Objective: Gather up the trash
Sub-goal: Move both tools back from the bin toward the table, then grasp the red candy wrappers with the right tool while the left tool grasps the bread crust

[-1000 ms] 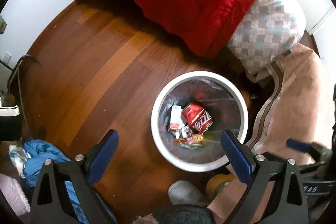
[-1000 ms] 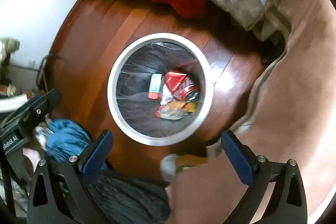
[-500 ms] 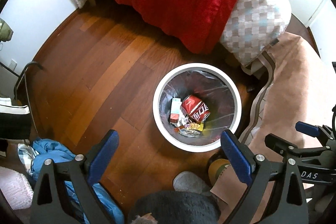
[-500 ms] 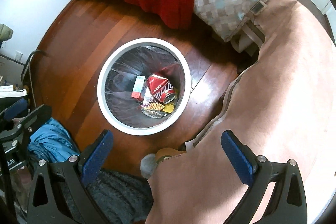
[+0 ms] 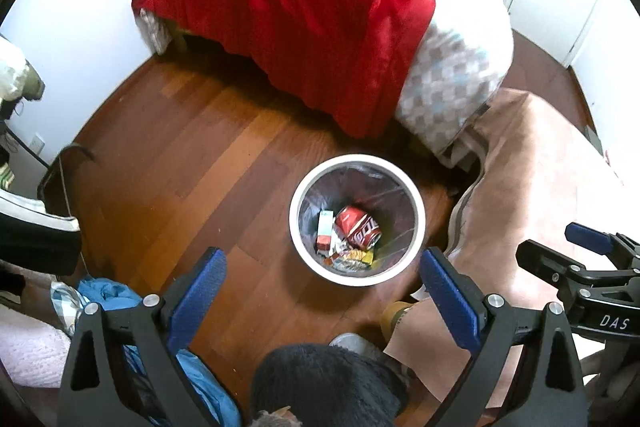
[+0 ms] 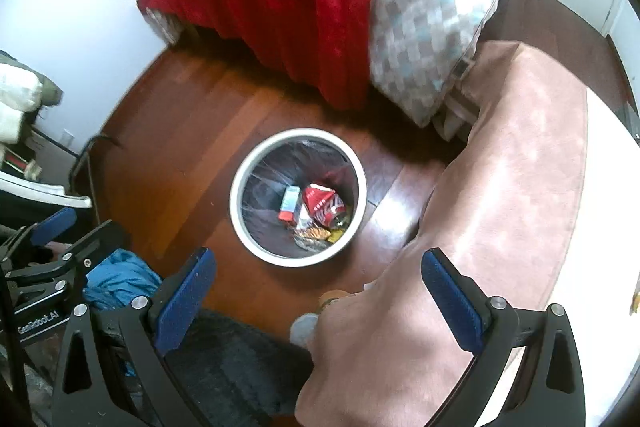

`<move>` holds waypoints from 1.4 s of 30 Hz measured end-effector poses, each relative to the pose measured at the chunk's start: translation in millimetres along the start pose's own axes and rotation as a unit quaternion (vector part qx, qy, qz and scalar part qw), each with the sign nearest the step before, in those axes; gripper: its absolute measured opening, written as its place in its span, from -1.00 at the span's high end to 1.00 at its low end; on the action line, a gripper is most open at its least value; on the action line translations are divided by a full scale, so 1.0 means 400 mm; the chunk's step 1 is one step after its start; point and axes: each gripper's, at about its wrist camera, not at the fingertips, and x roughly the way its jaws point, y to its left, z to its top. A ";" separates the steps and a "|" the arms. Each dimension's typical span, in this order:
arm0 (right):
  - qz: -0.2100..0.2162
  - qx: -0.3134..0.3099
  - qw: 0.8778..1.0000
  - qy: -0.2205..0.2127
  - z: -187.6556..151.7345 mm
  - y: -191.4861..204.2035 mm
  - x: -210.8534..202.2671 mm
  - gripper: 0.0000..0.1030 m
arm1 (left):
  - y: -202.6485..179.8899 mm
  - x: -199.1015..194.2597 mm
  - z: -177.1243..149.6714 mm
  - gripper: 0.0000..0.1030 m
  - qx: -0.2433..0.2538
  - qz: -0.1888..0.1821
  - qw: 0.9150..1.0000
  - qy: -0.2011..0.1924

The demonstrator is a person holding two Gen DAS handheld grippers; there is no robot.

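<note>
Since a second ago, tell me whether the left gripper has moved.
Yes. The left gripper has pulled up and back from the trash bin: in its view the bin looks smaller against the wood floor, and more of the bed shows.

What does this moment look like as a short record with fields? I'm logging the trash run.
bin: white-rimmed trash bin with a dark liner, upright on the wooden floor
contents: crushed red can, small carton, wrappers
left hand-held gripper: open, holding nothing
right hand-held gripper: open, holding nothing
nearby: bed with red blanket; pink cover beside the bin
</note>
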 end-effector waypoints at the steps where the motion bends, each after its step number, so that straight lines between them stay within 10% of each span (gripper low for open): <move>1: 0.004 0.001 1.000 -0.008 -0.005 0.000 -0.024 -1.00 | -0.004 -0.018 -0.002 -0.92 0.001 -0.001 1.000 -0.006; 16: 0.084 0.092 0.986 -0.108 -0.144 -0.171 -0.340 -1.00 | -0.199 -0.207 -0.041 -0.92 0.039 -0.002 0.996 -0.079; 24: -0.017 0.225 0.970 -0.090 -0.305 -0.600 -0.403 -1.00 | -0.597 -0.040 -0.084 -0.92 0.124 -0.046 0.991 -0.025; 32: -0.148 0.349 0.923 -0.065 -0.427 -1.183 -0.432 -1.00 | -1.058 0.094 -0.139 -0.92 0.231 -0.077 0.970 0.024; 38: -0.164 0.389 0.906 -0.036 -0.428 -1.470 -0.341 -0.59 | -1.310 0.209 -0.158 -0.92 0.312 -0.064 0.947 0.046; 42: -0.143 0.399 0.905 -0.029 -0.434 -1.561 -0.278 0.06 | -1.400 0.213 -0.172 -0.92 0.359 -0.063 0.931 0.032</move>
